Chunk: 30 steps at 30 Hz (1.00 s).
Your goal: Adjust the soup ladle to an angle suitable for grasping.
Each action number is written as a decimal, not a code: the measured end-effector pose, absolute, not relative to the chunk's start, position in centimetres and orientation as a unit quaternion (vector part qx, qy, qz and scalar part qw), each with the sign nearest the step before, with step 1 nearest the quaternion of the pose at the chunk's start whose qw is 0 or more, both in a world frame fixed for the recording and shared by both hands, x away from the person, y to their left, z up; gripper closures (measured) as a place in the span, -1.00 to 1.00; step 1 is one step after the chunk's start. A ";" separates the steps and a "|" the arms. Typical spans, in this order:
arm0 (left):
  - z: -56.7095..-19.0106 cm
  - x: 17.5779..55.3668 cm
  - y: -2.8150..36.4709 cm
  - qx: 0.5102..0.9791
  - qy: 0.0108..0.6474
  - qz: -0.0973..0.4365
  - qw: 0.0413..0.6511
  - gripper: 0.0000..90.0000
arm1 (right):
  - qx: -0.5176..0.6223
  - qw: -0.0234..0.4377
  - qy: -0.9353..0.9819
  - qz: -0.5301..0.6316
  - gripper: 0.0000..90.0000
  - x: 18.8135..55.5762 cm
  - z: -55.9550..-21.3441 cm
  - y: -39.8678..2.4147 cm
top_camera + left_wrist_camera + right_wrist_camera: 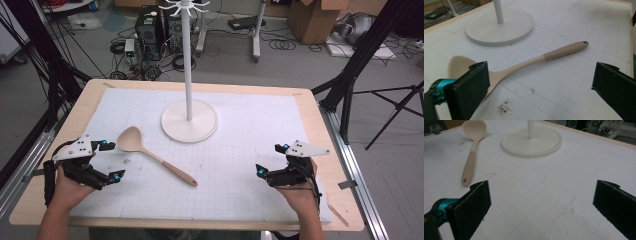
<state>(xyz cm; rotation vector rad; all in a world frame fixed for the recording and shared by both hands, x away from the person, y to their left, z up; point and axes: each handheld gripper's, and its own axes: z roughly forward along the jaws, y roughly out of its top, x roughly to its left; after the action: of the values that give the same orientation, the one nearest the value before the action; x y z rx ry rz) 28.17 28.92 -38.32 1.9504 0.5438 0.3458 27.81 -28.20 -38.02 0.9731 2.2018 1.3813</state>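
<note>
Jaws standing wide apart on both units, gripping nothing. Left gripper (107,161) is sitting low, just beside the beige spoon (152,156), angled toward its bowl. Right gripper (271,159) is resting well apart near the mat's right side. Spoon is lying flat on the gridded white mat (240,165), smooth two-tone handle, near the white stand's round base (189,121).

Cream-bowled spoon (152,154) with tan-pink handle; white stand (189,120); white mat (250,130) with faint grey grid; pale wood table (95,87); black fingers (471,87) with teal accents.
</note>
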 end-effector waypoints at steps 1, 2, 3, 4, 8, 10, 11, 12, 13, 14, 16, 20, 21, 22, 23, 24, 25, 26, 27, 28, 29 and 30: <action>-38.3 28.2 29.0 0.813 0.226 0.145 0.517 -0.96 | 0.346 0.181 0.780 0.489 -0.99 27.8 -38.0 -28.2; -38.3 28.1 29.0 0.812 0.229 0.146 0.517 -0.96 | 0.345 0.181 0.781 0.488 -0.99 27.9 -38.1 -28.2; -38.3 28.1 29.0 0.812 0.229 0.146 0.517 -0.96 | 0.345 0.180 0.781 0.489 -0.99 27.9 -38.1 -28.2; -38.4 28.1 29.0 0.812 0.229 0.144 0.517 -0.96 | 0.348 0.178 0.781 0.486 -0.99 27.9 -38.2 -28.2; -38.5 28.1 28.9 0.814 0.228 0.144 0.514 -0.96 | 0.348 0.176 0.782 0.487 -0.99 27.9 -38.4 -28.1; -38.5 28.1 28.8 0.816 0.228 0.145 0.512 -0.96 | 0.347 0.177 0.785 0.482 -0.99 28.0 -38.6 -28.0; -38.5 28.1 28.8 0.816 0.228 0.145 0.512 -0.96 | 0.349 0.174 0.785 0.482 -0.99 28.0 -38.7 -27.9; -38.5 28.1 28.8 0.815 0.228 0.145 0.512 -0.96 | 0.349 0.174 0.785 0.482 -0.99 28.0 -38.7 -27.9; -38.4 28.1 28.8 0.815 0.228 0.146 0.512 -0.96 | 0.349 0.174 0.787 0.479 -0.99 28.1 -38.8 -27.9; -38.3 28.0 28.9 0.813 0.227 0.146 0.515 -0.96 | 0.349 0.174 0.787 0.478 -0.99 28.1 -38.8 -27.9; -38.2 28.0 29.0 0.813 0.226 0.148 0.516 -0.96 | 0.348 0.172 0.785 0.483 -0.99 28.1 -38.8 -27.9; -38.2 27.8 29.1 0.813 0.227 0.149 0.515 -0.96 | 0.344 0.173 0.785 0.486 -0.99 28.1 -38.7 -27.9; -38.2 27.8 29.2 0.813 0.228 0.149 0.515 -0.96 | 0.342 0.172 0.786 0.486 -0.99 28.2 -38.6 -27.7; -38.1 27.7 29.3 0.813 0.229 0.150 0.514 -0.96 | 0.341 0.170 0.786 0.486 -0.99 28.2 -38.6 -27.5; -38.1 27.7 29.4 0.812 0.229 0.151 0.515 -0.96 | 0.340 0.168 0.787 0.486 -0.99 28.2 -38.6 -27.4; -38.1 27.7 29.4 0.812 0.229 0.151 0.515 -0.96 | 0.340 0.168 0.787 0.486 -0.99 28.2 -38.6 -27.4; -37.9 27.6 29.6 0.811 0.232 0.155 0.515 -0.96 | 0.336 0.163 0.790 0.487 -0.99 28.4 -38.7 -26.8; -37.9 27.6 29.6 0.811 0.232 0.155 0.515 -0.96 | 0.333 0.161 0.794 0.483 -0.99 28.4 -38.8 -26.5; -37.8 27.5 29.7 0.810 0.231 0.156 0.516 -0.96 | 0.329 0.160 0.797 0.481 -0.99 28.5 -38.8 -26.2; -37.8 27.5 29.9 0.809 0.233 0.158 0.516 -0.96 | 0.329 0.160 0.797 0.481 -0.99 28.5 -38.8 -26.2; -37.6 27.4 30.2 0.807 0.235 0.161 0.516 -0.96 | 0.325 0.157 0.799 0.481 -0.99 28.6 -38.7 -25.6; -37.6 27.4 30.2 0.807 0.235 0.161 0.516 -0.96 | 0.321 0.155 0.801 0.480 -0.99 28.7 -38.7 -25.2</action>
<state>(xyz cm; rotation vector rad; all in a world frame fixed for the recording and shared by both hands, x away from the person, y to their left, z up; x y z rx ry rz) 27.38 30.25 -37.62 1.9389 0.5637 0.3876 28.74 -25.19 -38.70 0.9209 2.2962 1.3767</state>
